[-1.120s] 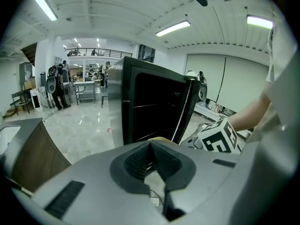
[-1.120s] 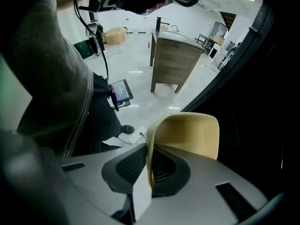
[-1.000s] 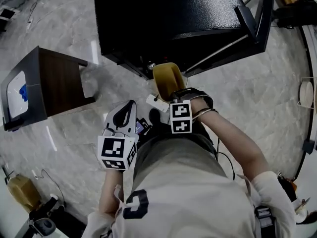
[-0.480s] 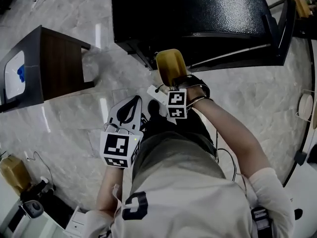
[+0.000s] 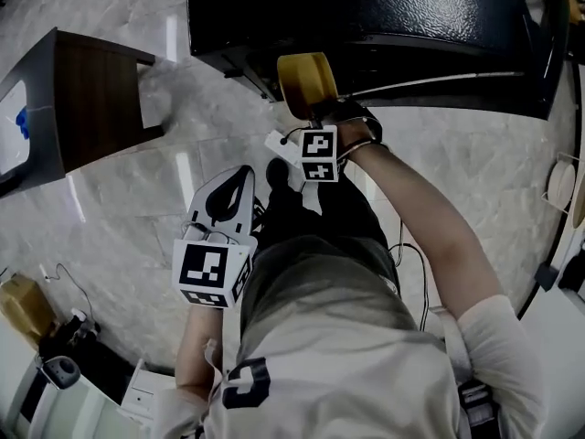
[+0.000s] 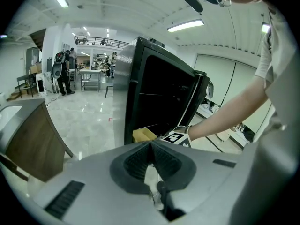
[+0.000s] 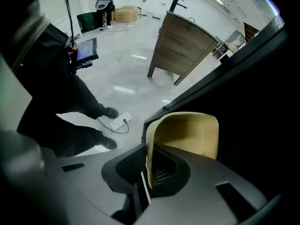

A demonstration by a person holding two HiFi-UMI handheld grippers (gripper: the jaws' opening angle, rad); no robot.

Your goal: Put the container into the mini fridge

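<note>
A tan open container (image 5: 306,82) hangs at the front edge of the black mini fridge (image 5: 366,16), whose door (image 5: 548,53) stands open at the right. My right gripper (image 5: 313,115) is shut on the container's rim. In the right gripper view the container (image 7: 190,130) has one wall pinched between the jaws of the right gripper (image 7: 147,170), with the dark fridge (image 7: 262,102) behind it. My left gripper (image 5: 239,183) hovers lower left over the floor, apart from the container. The left gripper (image 6: 151,146) is shut with nothing in it and faces the fridge (image 6: 159,97).
A dark wooden side table (image 5: 91,108) stands left of the fridge. A white power strip (image 5: 281,144) with a cable lies on the marble floor by the person's feet. Gear and a brown bag (image 5: 23,309) sit at the lower left.
My right gripper has carried the container forward, up to the fridge's opening. The left gripper has stayed low and shut.
</note>
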